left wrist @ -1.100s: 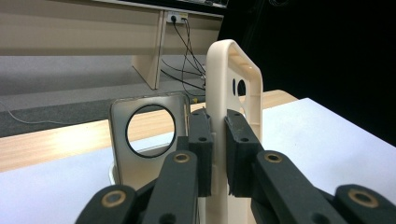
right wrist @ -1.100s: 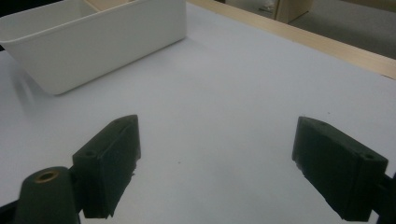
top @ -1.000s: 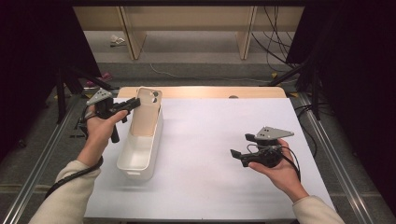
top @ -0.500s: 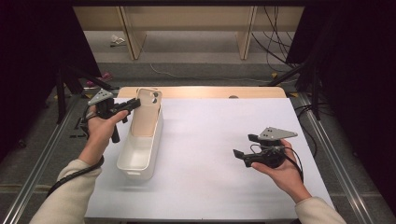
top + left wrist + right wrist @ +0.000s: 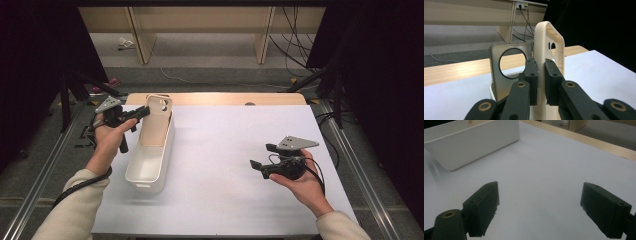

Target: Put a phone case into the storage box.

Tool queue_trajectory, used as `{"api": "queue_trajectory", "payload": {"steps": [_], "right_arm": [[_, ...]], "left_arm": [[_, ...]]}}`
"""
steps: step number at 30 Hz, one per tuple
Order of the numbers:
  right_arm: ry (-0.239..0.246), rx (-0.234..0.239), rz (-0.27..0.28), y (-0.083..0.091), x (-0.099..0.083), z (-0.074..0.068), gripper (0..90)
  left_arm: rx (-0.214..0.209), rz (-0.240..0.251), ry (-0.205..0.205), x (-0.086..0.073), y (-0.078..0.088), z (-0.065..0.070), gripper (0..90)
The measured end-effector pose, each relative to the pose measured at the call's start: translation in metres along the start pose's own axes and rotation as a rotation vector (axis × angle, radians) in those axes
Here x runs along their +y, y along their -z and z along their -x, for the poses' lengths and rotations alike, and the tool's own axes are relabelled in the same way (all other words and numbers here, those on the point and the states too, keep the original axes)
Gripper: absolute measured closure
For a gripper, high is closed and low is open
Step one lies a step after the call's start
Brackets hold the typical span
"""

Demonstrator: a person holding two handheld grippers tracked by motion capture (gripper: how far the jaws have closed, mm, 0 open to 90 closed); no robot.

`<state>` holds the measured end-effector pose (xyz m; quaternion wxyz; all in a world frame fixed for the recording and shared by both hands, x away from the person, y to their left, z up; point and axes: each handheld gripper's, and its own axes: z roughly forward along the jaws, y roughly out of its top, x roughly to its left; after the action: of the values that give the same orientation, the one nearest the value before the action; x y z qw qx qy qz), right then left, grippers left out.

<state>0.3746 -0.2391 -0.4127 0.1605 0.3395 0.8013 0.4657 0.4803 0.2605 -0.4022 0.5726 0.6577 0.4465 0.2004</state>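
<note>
A long white bin (image 5: 149,167) lies on the left part of the white table top (image 5: 225,140). A beige lid (image 5: 156,125) with a round hole stands upright on edge in the bin's far half. My left gripper (image 5: 145,112) reaches in from the left and is shut on the lid's rim. In the left gripper view both pads (image 5: 532,75) press the lid's (image 5: 550,42) edge on either side, and a pale panel with a round hole (image 5: 510,62) stands behind. My right gripper (image 5: 261,156) is held over the table's right side, open and with nothing in it. Its view shows the bin (image 5: 474,142) far off.
A wooden strip (image 5: 215,98) runs along the table's far edge. Metal rails (image 5: 45,170) flank the table on both sides. Cables (image 5: 295,55) and shelf legs stand on the floor beyond. The table's middle (image 5: 544,170) is bare white surface.
</note>
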Motion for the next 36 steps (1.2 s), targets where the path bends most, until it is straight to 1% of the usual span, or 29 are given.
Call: {"api": "queue_trajectory", "payload": {"steps": [23, 36], "right_arm": [[-0.002, 0.001, 0.0, 0.0, 0.0, 0.0, 16.1], [-0.001, 0.002, -0.004, -0.001, -0.001, 0.0, 16.1]], "left_arm": [[0.023, -0.015, 0.008, -0.003, -0.01, -0.007, 82.1], [0.025, -0.017, 0.014, -0.005, -0.013, -0.01, 82.0]]}}
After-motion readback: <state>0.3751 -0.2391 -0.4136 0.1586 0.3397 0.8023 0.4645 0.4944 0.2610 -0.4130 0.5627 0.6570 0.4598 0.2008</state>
